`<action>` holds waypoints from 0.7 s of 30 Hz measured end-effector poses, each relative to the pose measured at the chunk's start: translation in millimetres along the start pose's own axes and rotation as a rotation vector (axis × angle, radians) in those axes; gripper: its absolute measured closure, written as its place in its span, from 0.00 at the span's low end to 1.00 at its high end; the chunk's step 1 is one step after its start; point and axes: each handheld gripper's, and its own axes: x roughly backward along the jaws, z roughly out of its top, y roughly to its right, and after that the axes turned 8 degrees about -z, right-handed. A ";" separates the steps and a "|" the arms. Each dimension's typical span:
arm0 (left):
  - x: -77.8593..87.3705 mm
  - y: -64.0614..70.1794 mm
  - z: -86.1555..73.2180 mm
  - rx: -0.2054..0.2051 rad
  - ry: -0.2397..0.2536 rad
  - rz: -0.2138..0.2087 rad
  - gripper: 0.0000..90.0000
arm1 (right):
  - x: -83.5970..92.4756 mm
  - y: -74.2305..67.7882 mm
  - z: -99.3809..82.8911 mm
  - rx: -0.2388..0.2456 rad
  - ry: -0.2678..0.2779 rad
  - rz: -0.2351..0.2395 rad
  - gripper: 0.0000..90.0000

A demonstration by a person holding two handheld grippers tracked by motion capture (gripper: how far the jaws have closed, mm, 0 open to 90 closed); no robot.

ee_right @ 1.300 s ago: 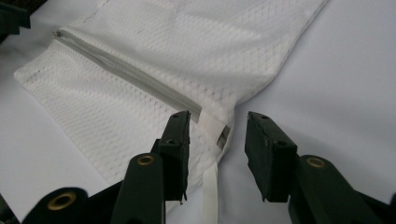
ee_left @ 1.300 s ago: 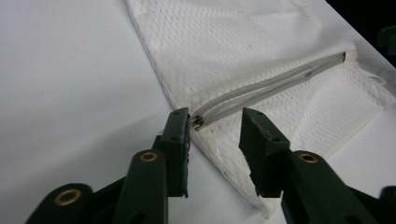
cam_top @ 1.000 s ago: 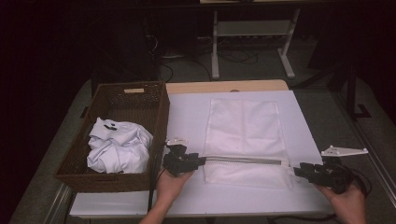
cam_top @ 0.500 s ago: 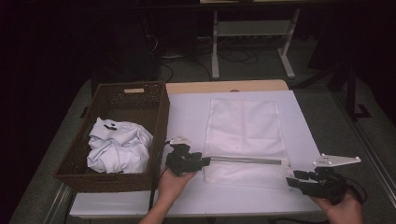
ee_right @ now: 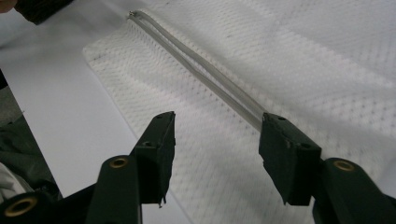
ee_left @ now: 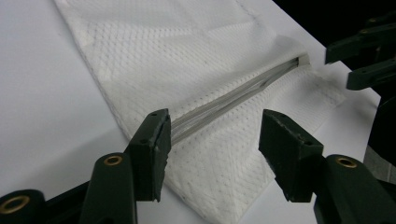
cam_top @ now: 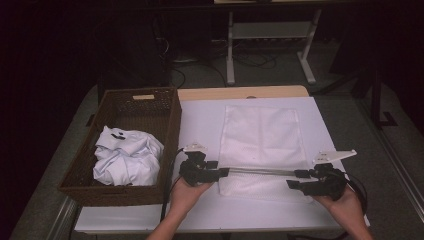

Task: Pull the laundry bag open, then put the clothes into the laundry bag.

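A white mesh bag (cam_top: pixel 262 135) lies flat on the white table top (cam_top: pixel 200 125), with a grey band (cam_top: pixel 255 171) running across its near part. My left gripper (cam_top: pixel 222 172) is at the band's left end and my right gripper (cam_top: pixel 295 179) at its right end, pointing at each other. In the left gripper view the left gripper (ee_left: pixel 215 126) is open above the mesh (ee_left: pixel 187 56), and the band (ee_left: pixel 233 95) passes beside one jaw. The right gripper (ee_right: pixel 217 126) is open too, with the band (ee_right: pixel 201 70) ending at one jaw. Both pairs of jaws have just been opening, and neither presses on the mesh.
A dark wicker basket (cam_top: pixel 172 125) stands at the table's left and holds a crumpled white garment (cam_top: pixel 127 155). Beyond the table's far edge a metal frame (cam_top: pixel 270 35) stands on the floor. The other gripper's jaws (ee_left: pixel 364 51) show at the far right in the left gripper view.
My right gripper has moved left, toward the bag's right edge. The left hand has stayed about where it was.
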 end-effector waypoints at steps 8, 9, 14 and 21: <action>1.5 1.4 8.6 -0.011 -0.002 -0.024 0.42 | -14.2 3.3 21.0 0.038 0.014 0.017 0.43; 1.5 1.4 8.6 -0.011 -0.002 -0.024 0.42 | -14.2 3.3 21.0 0.038 0.014 0.017 0.43; 2.5 5.6 15.3 -0.023 -0.013 -0.064 0.38 | -24.5 7.6 34.2 0.055 0.038 0.062 0.40; 11.7 17.8 33.8 -0.046 -0.033 -0.146 0.30 | -36.8 11.9 45.3 0.065 0.053 0.094 0.34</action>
